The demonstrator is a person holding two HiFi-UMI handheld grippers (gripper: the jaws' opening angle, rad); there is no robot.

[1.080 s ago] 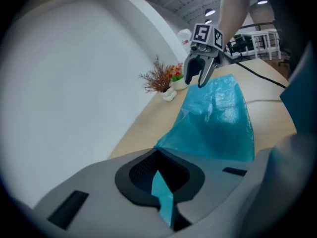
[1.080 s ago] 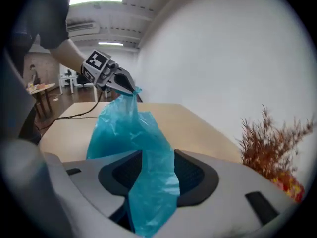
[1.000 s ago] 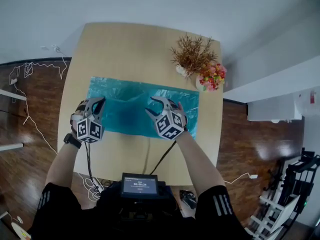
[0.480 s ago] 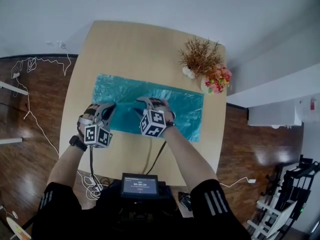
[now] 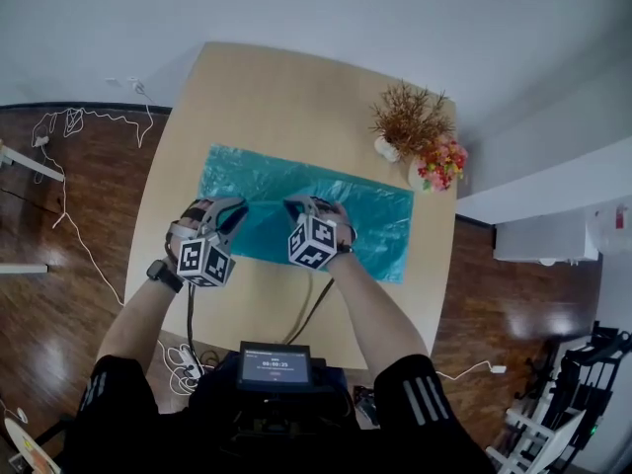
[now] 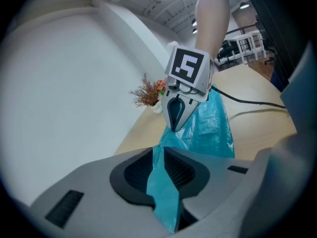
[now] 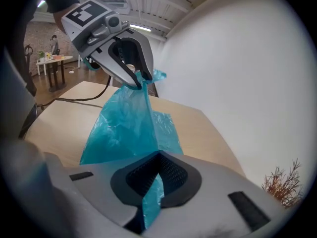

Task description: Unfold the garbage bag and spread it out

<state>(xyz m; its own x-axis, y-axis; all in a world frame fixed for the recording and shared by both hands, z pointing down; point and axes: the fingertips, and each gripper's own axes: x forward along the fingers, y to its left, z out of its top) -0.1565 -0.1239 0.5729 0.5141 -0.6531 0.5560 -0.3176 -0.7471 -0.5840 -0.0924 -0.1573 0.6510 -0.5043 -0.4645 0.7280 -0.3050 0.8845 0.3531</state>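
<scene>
Head view: bare tabletop lies open beyond the garbage bag, whose far corner nears the dried bouquet. Teal film, crinkled, pinched up away from the bouquet: right tongs just closed on it, left tongs just loosened, film gripped between.

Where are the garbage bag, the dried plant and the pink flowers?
garbage bag (image 5: 380,220): head view, flat right part.
dried plant (image 5: 410,118): head view, brown twigs.
pink flowers (image 5: 441,158): head view, the blooms.

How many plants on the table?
2, both at the far right corner of the table: a dried brown bunch and pink flowers just right of it. None looks hidden.
</scene>
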